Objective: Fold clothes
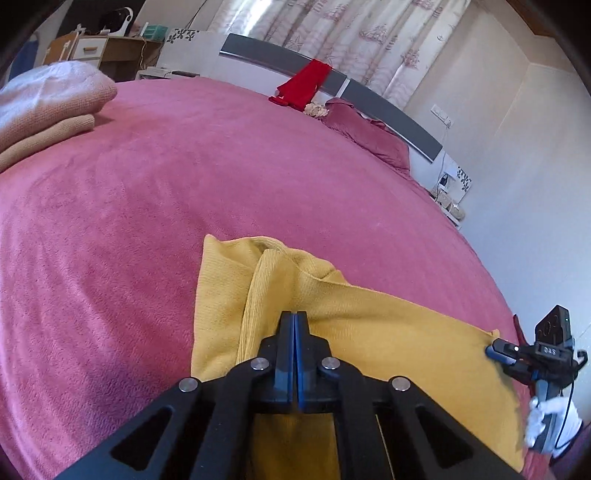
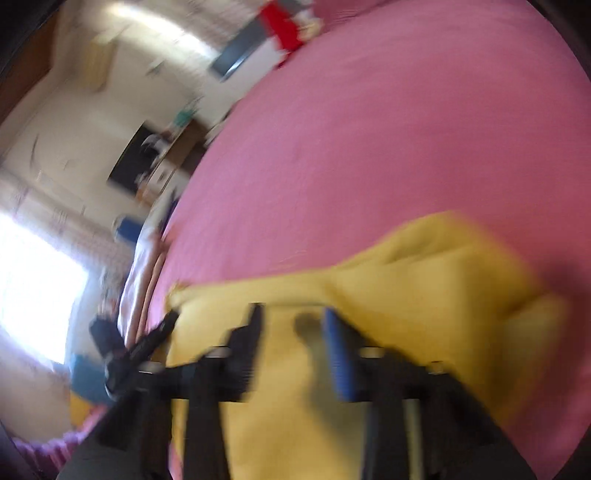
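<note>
The left hand-held gripper (image 1: 294, 316) is seen with its jaws pressed flat together, and no gap is left between the pads. Its tips are set at a raised crease of the yellow garment (image 1: 369, 325); whether any cloth is pinched there cannot be told. The right hand-held gripper (image 2: 293, 312) is shown, in a heavily blurred view, with its jaws standing apart. Yellow cloth is seen in the gap, and it is not pressed by the pads. From the left wrist view, that gripper's tips are placed at the garment's far right corner, and it is held by a white-gloved hand (image 1: 543, 424).

The yellow garment is spread on the near part of the pink bed cover (image 1: 184, 184), with one edge folded over along its left side. A stack of folded clothes (image 1: 48, 107) is laid at the bed's far left edge, well apart from the garment. A red garment (image 1: 304, 83) is draped over the headboard (image 1: 388, 107), and a pillow (image 1: 369, 133) is placed near it. Patterned curtains (image 1: 332, 29) are hung behind.
</note>
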Motion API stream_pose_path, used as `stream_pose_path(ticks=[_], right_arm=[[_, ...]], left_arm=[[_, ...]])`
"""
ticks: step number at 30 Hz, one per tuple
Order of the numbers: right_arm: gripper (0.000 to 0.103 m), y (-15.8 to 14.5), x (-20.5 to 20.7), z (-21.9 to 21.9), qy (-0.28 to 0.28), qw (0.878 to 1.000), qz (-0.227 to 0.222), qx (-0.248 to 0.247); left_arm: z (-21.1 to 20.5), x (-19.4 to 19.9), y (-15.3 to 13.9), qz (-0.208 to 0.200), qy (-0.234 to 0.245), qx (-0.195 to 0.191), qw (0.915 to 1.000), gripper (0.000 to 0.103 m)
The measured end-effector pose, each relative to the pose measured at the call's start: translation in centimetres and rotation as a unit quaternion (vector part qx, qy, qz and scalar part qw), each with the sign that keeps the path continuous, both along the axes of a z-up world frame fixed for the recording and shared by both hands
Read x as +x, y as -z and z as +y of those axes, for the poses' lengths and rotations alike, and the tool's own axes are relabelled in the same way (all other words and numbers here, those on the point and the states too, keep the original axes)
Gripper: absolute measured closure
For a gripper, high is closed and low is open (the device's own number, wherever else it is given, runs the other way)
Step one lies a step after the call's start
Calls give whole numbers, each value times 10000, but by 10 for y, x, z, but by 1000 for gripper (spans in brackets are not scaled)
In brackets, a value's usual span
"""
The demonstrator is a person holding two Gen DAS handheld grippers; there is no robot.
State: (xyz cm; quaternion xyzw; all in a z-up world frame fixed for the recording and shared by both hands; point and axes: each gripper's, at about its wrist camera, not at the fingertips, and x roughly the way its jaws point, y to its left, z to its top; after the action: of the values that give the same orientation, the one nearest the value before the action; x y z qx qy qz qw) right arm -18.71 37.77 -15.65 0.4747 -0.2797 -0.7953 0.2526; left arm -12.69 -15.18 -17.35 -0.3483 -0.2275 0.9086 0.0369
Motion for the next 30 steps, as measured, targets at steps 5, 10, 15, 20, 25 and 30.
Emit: stream_pose_path(ticks=[5,10,15,20,25,30], right_arm=[[87,-33,31,45,771,9966,205,194],[67,-76,94,-22,76,9966,810,82],[56,-41,114,-104,-620,9976,322,2],[68,-10,126,-63,-93,9992,-121,-369],[75,-7,157,56,1314,9899,-201,-496],[68,-39,201,56,1290,9895,198,-625]], left_arm=[[-2,5,-9,-126,37,461,9989,103],[34,44,-62,467,-275,-451,9975,96],[99,67,-55,242,898,-1081,9898,87],[81,97,-16,-270,1077,-1282,9855,90],[40,136,-24,-136,880,-1444,9855,96],[40,189,-38,299,620,-1522,9860,92]])
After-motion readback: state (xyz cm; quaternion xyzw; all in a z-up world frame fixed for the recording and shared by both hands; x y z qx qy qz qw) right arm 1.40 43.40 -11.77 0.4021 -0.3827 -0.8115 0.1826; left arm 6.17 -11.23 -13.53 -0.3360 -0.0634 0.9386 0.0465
